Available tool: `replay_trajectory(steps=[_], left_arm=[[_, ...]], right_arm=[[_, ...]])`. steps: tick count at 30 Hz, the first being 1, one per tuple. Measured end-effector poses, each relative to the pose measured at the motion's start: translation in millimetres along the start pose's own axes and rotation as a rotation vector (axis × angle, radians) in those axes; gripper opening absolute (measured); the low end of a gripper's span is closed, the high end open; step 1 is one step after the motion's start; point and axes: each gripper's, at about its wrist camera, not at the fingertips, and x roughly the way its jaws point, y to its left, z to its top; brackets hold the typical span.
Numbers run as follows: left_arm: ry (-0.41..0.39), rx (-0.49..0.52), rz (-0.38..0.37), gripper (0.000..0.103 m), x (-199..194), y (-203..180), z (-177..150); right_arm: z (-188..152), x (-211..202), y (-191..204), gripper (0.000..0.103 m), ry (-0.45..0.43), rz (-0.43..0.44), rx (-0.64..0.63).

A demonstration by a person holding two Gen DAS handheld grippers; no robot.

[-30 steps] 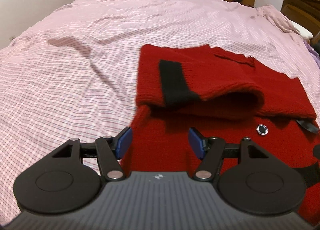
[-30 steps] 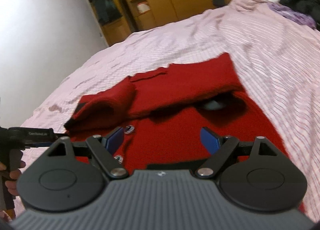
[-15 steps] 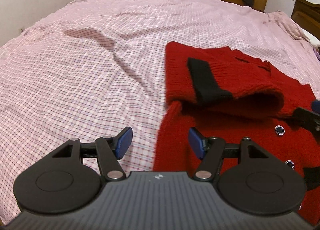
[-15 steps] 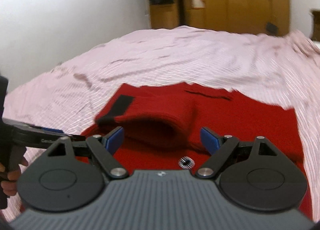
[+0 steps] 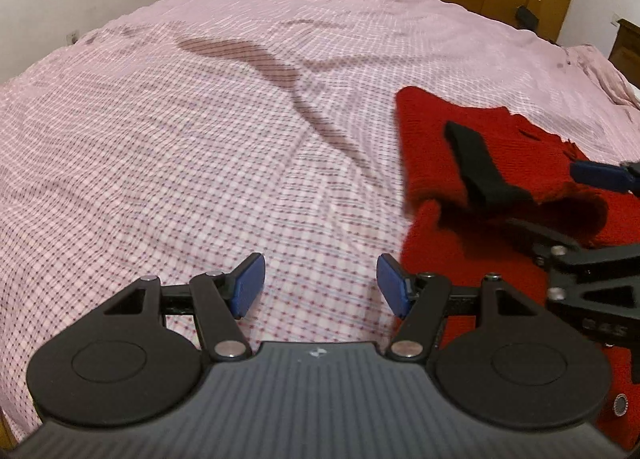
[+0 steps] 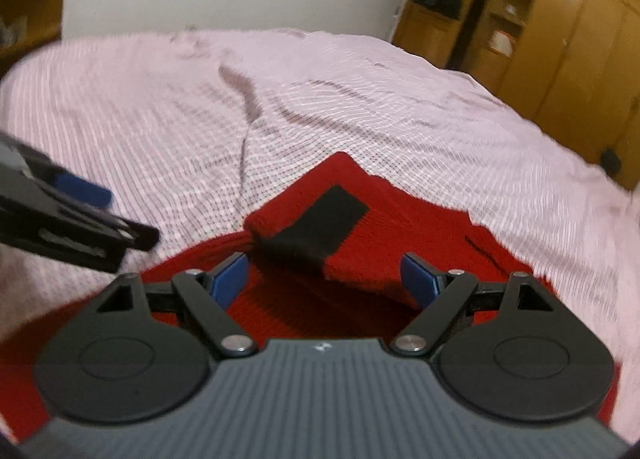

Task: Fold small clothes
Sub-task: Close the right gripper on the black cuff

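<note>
Left cam: my left tool (image 5: 318, 281) hangs wide open and empty over bare pink bedsheet (image 5: 192, 147), beside the red sweater's (image 5: 432, 139) left edge. Right cam: right tool (image 6: 326, 279) gapes wide over the sweater's black cuff (image 6: 324, 223), gripping nothing.

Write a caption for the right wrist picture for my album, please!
Open right gripper hovers over a red knit sweater with a black cuff on a pink checked bedsheet.

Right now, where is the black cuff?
The black cuff lies on the red sweater's folded sleeve on the bed, ahead of the right gripper.
</note>
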Motion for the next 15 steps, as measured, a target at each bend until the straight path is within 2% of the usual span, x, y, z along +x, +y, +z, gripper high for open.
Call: replay_trajectory(steps=[3, 6, 7, 8, 9, 10, 12, 14, 15], left_arm=[[0.003, -0.016, -0.004, 0.069, 1, 7, -2], [0.004, -0.026, -0.007, 0.069, 1, 10, -3], [0.005, -0.028, -0.008, 0.069, 1, 10, -3], [0.005, -0.030, -0.010, 0.069, 1, 10, -3], [0.004, -0.031, -0.011, 0.069, 2, 10, -3], [0.004, -0.031, -0.011, 0.069, 1, 10, -3], [0.003, -0.029, -0.014, 0.069, 1, 9, -2], [0.001, -0.026, -0.021, 0.069, 0, 7, -2], [0.000, -0.025, -0.023, 0.069, -1, 6, -2]], right_arm=[[2, 10, 6, 0.084, 0.012, -0.020, -0.087], [2, 16, 6, 0.083, 0.012, -0.007, -0.110], [2, 16, 4, 0.074, 0.006, 0.001, -0.102], [3, 17, 2, 0.071, 0.004, 0.015, -0.089], [4, 17, 0, 0.062, -0.001, 0.033, -0.067], [4, 16, -4, 0.046, -0.005, 0.054, -0.037], [6, 17, -8, 0.028, 0.005, 0.061, 0.006], [8, 15, -11, 0.018, -0.010, 0.045, 0.026], [8, 13, -14, 0.017, -0.018, 0.037, 0.038]])
